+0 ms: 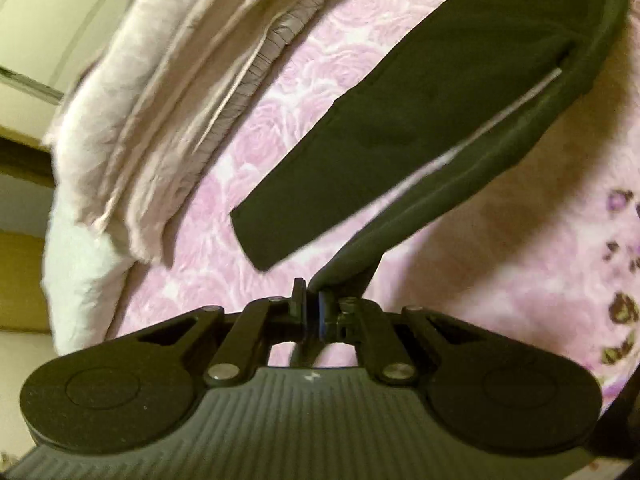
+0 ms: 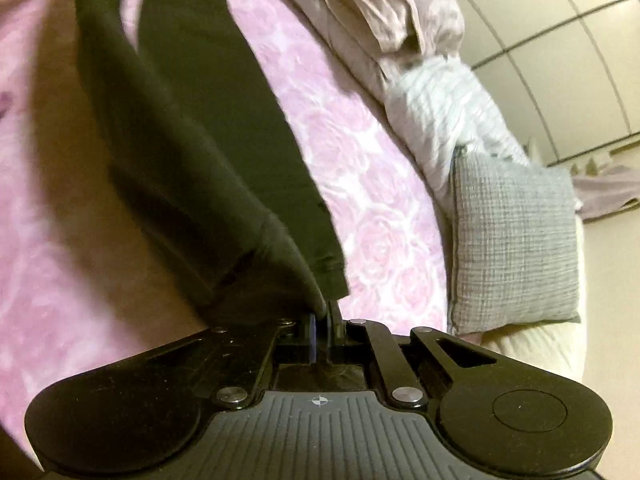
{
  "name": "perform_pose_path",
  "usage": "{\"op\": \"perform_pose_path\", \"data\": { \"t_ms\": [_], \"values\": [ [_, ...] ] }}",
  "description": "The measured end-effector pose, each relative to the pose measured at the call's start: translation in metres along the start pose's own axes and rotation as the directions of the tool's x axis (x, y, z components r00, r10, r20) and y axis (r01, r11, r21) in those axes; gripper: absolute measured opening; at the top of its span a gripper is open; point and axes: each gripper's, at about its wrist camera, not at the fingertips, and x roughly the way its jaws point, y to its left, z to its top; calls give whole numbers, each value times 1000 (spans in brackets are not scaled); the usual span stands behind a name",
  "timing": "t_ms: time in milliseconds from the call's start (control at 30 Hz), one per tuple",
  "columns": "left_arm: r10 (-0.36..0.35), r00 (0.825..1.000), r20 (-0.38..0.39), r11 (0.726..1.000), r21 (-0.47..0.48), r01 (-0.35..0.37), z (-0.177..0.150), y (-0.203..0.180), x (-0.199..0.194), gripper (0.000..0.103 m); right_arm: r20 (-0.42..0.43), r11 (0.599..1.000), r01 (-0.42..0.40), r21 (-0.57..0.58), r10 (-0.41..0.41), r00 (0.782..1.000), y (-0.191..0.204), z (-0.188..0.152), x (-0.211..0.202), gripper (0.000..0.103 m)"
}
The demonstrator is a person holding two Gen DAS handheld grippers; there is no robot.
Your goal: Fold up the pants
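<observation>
Overhead, both grippers' fingers (image 1: 300, 304) (image 2: 334, 316) pinch the dark pants (image 1: 400, 120) above the bedspread (image 1: 240, 152).

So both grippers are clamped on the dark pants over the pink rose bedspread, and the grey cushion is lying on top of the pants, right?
Not quite. The grey cushion lies apart from the dark pants, at the edge of the pink rose bedspread, as the right wrist view shows. The left gripper and right gripper are both clamped on the pants.

A pink rose-patterned bedspread (image 1: 304, 128) is covering the bed; a folded beige quilt (image 1: 160, 92) is lying at 10 o'clock, a grey woven cushion (image 2: 516, 240) at 3 o'clock in the right wrist view.
</observation>
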Motion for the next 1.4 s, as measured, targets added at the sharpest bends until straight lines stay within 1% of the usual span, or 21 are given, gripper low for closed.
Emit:
{"op": "perform_pose_path", "data": {
  "t_ms": [100, 167, 267, 333, 467, 567, 633, 667, 700, 733, 767, 800, 867, 933, 1000, 1067, 1133, 1233, 1300, 1400],
  "values": [
    [-70, 996, -50, 996, 46, 72, 33, 31, 49, 5, -48, 1000, -24, 17, 25, 999, -29, 22, 35, 0],
    [-100, 992, -76, 992, 65, 105, 54, 44, 78, 5, -72, 999, -42, 22, 44, 996, -48, 37, 59, 0],
    [-130, 984, -126, 985, 99, 143, 79, 55, 114, 5, -108, 997, -70, 12, 71, 992, -59, 51, 89, 0],
    [-152, 977, -152, 981, 99, 168, 97, 61, 140, 5, -131, 994, -107, 38, 111, 985, -73, 55, 111, 0],
    [-147, 971, -189, 979, 115, 171, 134, 72, 177, 5, -148, 981, -174, 82, 184, 972, -94, 58, 152, 0],
    [-136, 968, -211, 979, 120, 164, 159, 79, 203, 5, -166, 971, -223, 86, 235, 958, -95, 56, 176, 1],
    [-113, 967, -226, 981, 131, 145, 171, 77, 220, 6, -161, 966, -239, 103, 253, 954, -96, 53, 192, 1],
    [-103, 966, -237, 982, 131, 137, 176, 76, 229, 7, -156, 962, -245, 121, 262, 952, -97, 52, 202, 2],
    [-95, 963, -253, 982, 135, 132, 180, 73, 238, 10, -151, 958, -249, 141, 270, 951, -99, 51, 214, 9],
    [-70, 963, -260, 983, 146, 111, 183, 69, 245, 15, -149, 959, -234, 158, 258, 955, -100, 49, 225, 14],
    [-32, 966, -258, 985, 158, 75, 185, 65, 251, 18, -148, 962, -206, 179, 233, 961, -101, 49, 232, 25],
    [-7, 966, -259, 985, 165, 52, 186, 63, 254, 23, -140, 960, -187, 208, 219, 966, -105, 50, 240, 34],
    [29, 967, -255, 987, 163, 13, 186, 62, 256, 26, -115, 937, -155, 313, 199, 973, -114, 47, 237, 39],
    [45, 970, -240, 990, 143, -11, 185, 66, 251, 30, -88, 904, -140, 405, 191, 978, -123, 44, 229, 39],
    [74, 970, -231, 991, 124, -46, 183, 71, 243, 30, -73, 879, -123, 460, 176, 982, -126, 42, 215, 39],
    [91, 971, -220, 992, 105, -69, 177, 78, 230, 30, -47, 868, -131, 479, 174, 984, -125, 46, 199, 39],
    [108, 973, -205, 992, 91, -91, 167, 84, 211, 30, -16, 865, -127, 486, 154, 988, -116, 50, 180, 39],
    [125, 979, -160, 988, 105, -109, 145, 83, 181, 34, 30, 844, -148, 516, 155, 987, -96, 59, 155, 40],
    [143, 981, -133, 984, 122, -127, 125, 78, 165, 34, 57, 830, -182, 528, 179, 982, -75, 70, 141, 40],
    [143, 985, -91, 982, 140, -130, 86, 66, 152, 36, 95, 807, -241, 540, 226, 970, -42, 92, 123, 41]
  ]
}}
